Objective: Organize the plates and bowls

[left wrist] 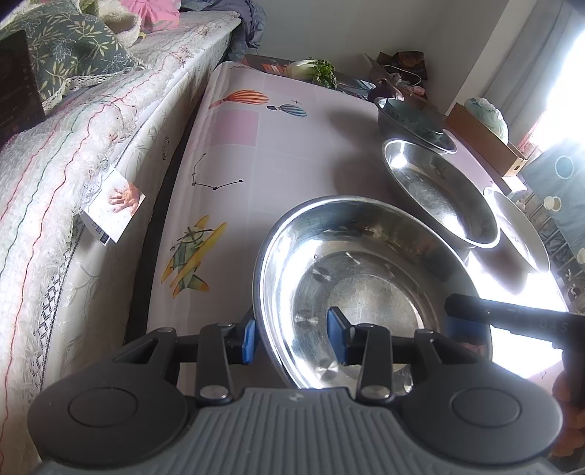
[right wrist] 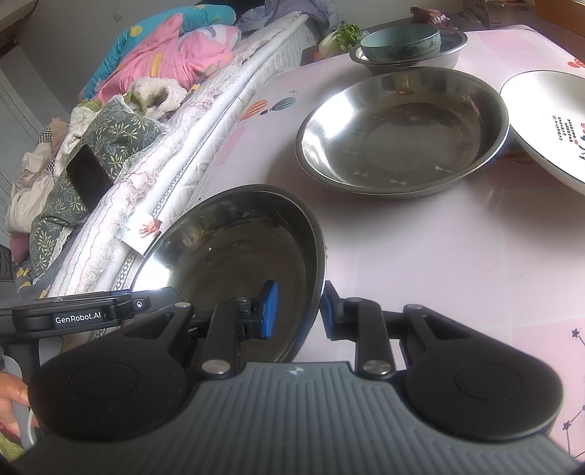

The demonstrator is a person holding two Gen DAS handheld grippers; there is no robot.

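A pink worktop (right wrist: pixel 457 255) printed with balloons and planes stands against a quilt-covered bed (right wrist: pixel 153 175). The near steel bowl (left wrist: pixel 365 277) sits by its bed-side edge: the left gripper (left wrist: pixel 290 338) straddles the rim, jaws apart, while the right gripper (right wrist: pixel 298 310) has its jaws clamped on the opposite rim. A second steel bowl (right wrist: pixel 402 135), a white plate (right wrist: pixel 548 120) and a teal bowl (right wrist: pixel 400 42) lie beyond.

Quilted bed (left wrist: pixel 91 120) beside the pink printed tablecloth (left wrist: pixel 256 164), plain pale wall (left wrist: pixel 365 25), glaring window light (left wrist: pixel 563 95)
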